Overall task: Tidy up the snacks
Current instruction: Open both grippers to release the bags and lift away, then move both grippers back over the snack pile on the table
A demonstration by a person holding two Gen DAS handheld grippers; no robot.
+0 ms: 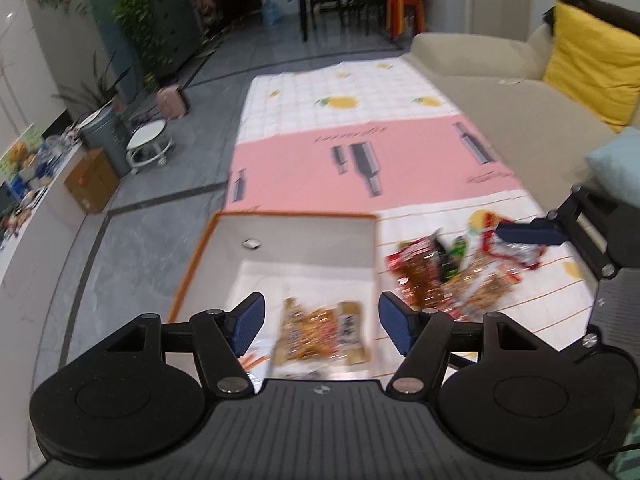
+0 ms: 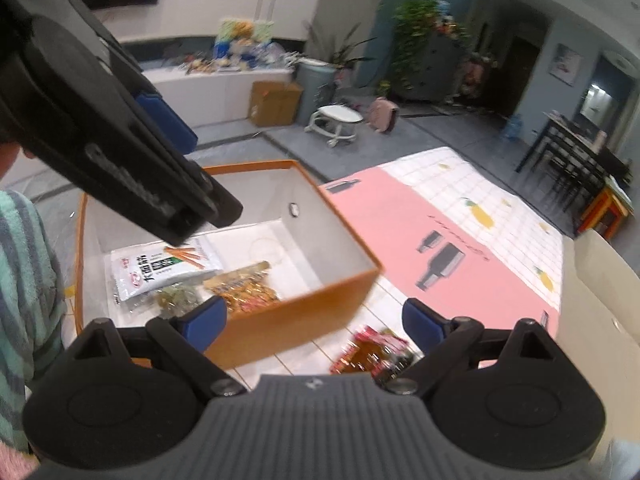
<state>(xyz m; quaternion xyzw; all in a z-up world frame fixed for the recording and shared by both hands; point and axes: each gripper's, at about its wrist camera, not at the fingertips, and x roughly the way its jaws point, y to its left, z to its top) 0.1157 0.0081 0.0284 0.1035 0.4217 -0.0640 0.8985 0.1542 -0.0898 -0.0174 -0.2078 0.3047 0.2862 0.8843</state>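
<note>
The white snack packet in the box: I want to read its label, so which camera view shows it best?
The right wrist view: the white packet lies in the orange box with its front print facing the camera, only its upper edge hidden by the other tool. In the left wrist view the left tool's own body covers that part of the box, so the packet cannot be made out.

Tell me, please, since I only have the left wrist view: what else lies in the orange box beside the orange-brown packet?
Observer: A white packet with dark print lies against the box's near-left wall.
Operator: Anything between them?
Observer: Yes, a greenish clear packet lies partly under the white one.
Operator: Is the right gripper holding anything?
Observer: No, the right gripper is open and empty, above the box's near corner.
</note>
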